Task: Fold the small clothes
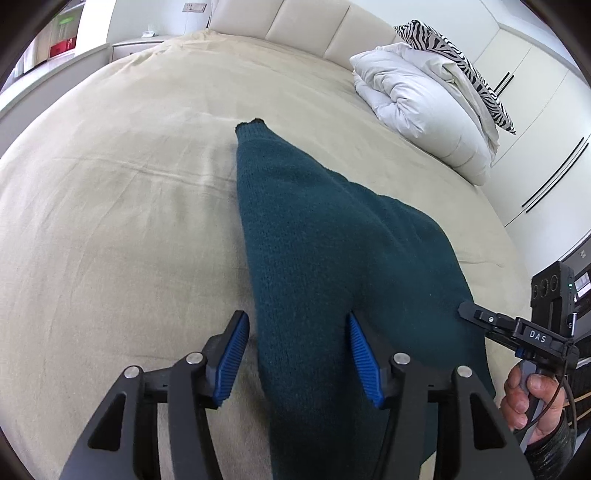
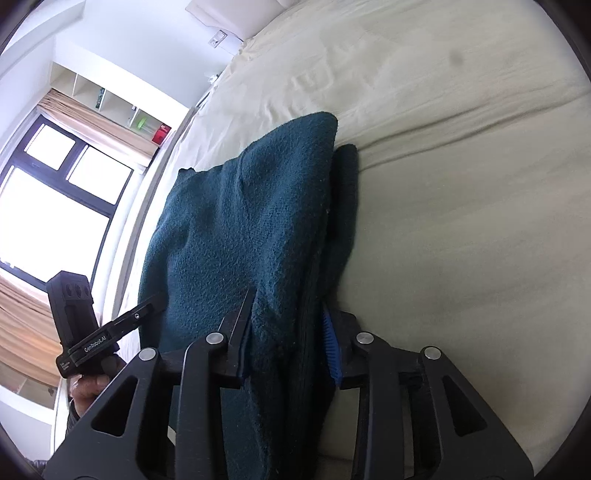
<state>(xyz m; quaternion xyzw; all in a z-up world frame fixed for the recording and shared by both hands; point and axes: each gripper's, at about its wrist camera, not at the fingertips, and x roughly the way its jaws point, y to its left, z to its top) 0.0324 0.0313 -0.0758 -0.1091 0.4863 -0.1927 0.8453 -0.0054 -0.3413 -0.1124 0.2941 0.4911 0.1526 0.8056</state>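
Note:
A dark teal knitted sweater (image 1: pixel 325 236) lies on the beige bed sheet (image 1: pixel 110 206), one sleeve stretched away to its cuff (image 1: pixel 250 127). My left gripper (image 1: pixel 295 354) is open with its blue pads on either side of the sweater's near edge. In the right wrist view the sweater (image 2: pixel 236 229) drapes between the fingers of my right gripper (image 2: pixel 288 332), whose jaws stand partly apart around a bunched fold of it. The right gripper also shows at the right edge of the left wrist view (image 1: pixel 466 308), touching the sweater's side. The left gripper shows in the right wrist view (image 2: pixel 147 308).
A folded white duvet (image 1: pixel 421 107) and a zebra-print pillow (image 1: pixel 458 62) lie at the bed's far right by the padded headboard (image 1: pixel 295 26). White wardrobe doors (image 1: pixel 535 122) stand to the right. A window (image 2: pixel 48 192) and shelves (image 2: pixel 110 99) are on the left.

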